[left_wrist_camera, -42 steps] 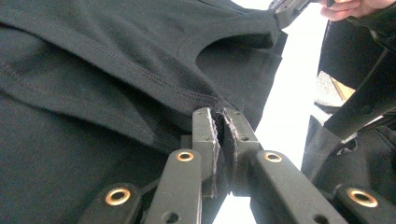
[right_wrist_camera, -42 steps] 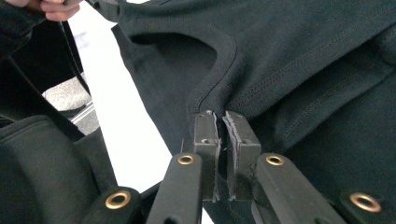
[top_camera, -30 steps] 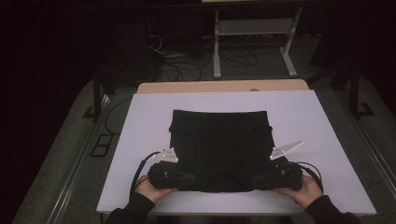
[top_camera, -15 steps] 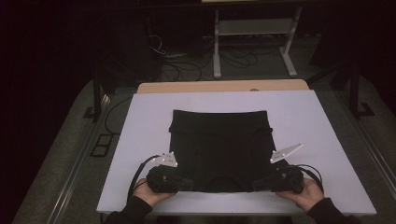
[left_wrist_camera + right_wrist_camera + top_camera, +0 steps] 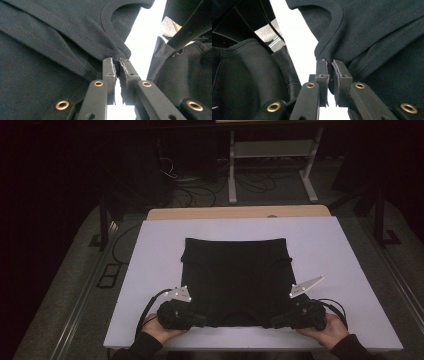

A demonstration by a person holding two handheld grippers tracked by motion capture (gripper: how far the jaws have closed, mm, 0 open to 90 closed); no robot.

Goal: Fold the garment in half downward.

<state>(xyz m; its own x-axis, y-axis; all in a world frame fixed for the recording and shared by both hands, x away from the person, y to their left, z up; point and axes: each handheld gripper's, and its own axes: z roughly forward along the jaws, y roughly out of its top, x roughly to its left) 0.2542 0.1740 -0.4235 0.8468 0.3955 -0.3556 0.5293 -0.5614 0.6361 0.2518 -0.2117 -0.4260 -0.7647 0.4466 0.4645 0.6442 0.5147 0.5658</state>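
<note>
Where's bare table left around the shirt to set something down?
Bare white table runs left of the black shirt, right of it out to the table's edge, and in a strip beyond its far hem. The near edge is crowded: left gripper and right gripper pinch the shirt there.

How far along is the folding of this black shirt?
Done: the black shirt lies on the white table folded into a squarish block. In hand: the left gripper and right gripper each pinch its near edge beside the neckline. Left, probably: carrying that edge over for another fold.
</note>
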